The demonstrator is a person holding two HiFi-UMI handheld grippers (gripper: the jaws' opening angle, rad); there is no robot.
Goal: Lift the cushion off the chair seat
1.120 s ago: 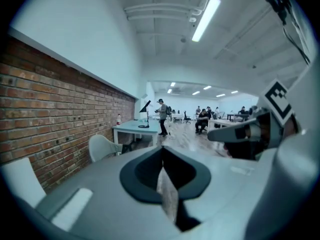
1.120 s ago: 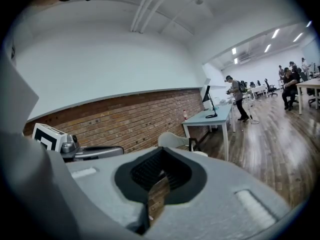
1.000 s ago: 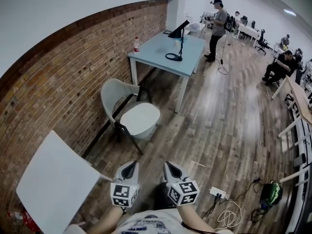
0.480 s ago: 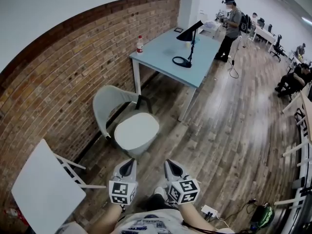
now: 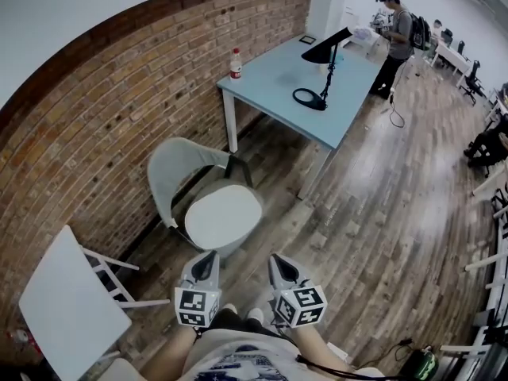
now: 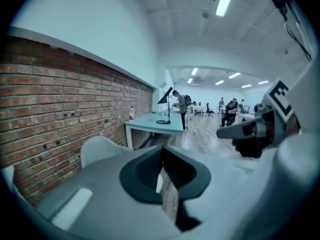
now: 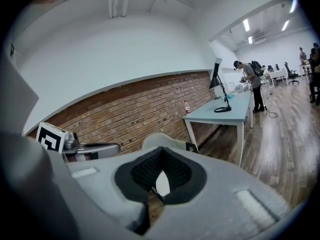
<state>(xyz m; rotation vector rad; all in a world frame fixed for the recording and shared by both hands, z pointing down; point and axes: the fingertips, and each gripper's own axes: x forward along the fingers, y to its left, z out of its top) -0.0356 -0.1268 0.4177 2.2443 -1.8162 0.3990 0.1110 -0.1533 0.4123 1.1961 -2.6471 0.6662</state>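
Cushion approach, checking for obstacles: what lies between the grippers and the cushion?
Nothing: the head view shows only wooden floor before the cushion.

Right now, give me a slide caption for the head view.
Left tool and right tool, both shut, point at the cushion on the chair by the brick wall.

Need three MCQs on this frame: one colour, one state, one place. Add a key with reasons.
1. What colour is the table top? A light blue; B red; C black.
2. How do the left gripper and right gripper stand? A both open; B one open, one shut; C both shut, empty.
3. Where is the cushion? A on the table; B on the chair seat; C in the left gripper.
Key: 1 A, the head view shows a pale blue top. 2 C, each gripper view shows jaws together with nothing between. 3 B, the cushion lies flat on the seat, ahead of both grippers.
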